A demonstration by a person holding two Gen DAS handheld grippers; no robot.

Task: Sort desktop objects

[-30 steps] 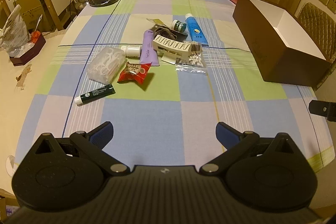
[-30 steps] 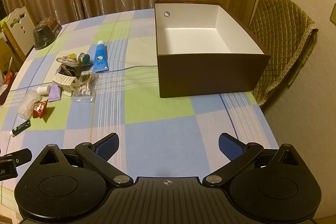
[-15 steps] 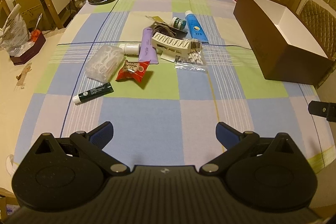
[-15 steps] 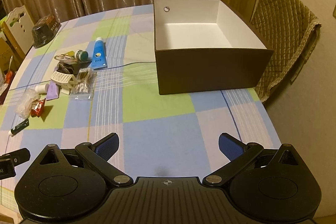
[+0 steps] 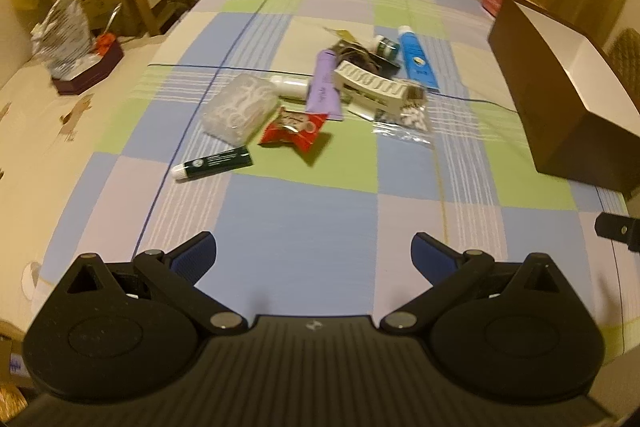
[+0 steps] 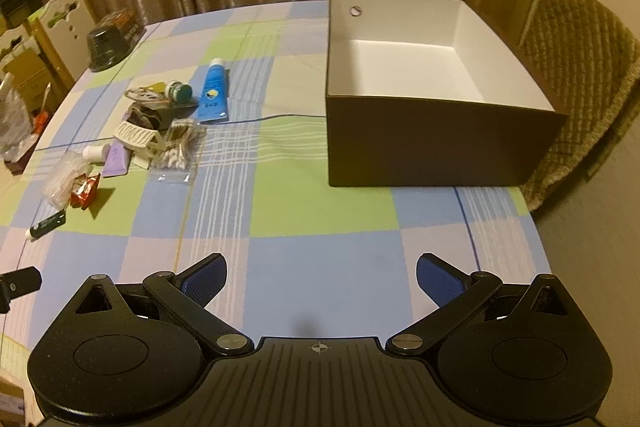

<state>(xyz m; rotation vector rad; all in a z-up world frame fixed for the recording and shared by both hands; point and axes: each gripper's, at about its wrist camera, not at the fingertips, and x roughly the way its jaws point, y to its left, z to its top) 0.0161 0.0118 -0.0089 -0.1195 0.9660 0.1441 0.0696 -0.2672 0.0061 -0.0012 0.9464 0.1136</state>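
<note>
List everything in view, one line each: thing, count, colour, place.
brown box: 1, brown outside, white inside, nothing in it, table's right side.
blue tube: 1, blue, white cap, far side of pile.
purple tube: 1, lilac, pile centre.
dark green tube: 1, white cap, nearest item, apart from pile.
red packet: 1, red, near edge of pile.
cotton swab bag: 1, clear, right of pile.
clear plastic pack: 1, left of pile.
cream ribbed holder: 1, atop pile.
checked tablecloth: 1, blue, green, lilac.
left gripper: open, holding nothing.
right gripper: open, holding nothing.
</note>
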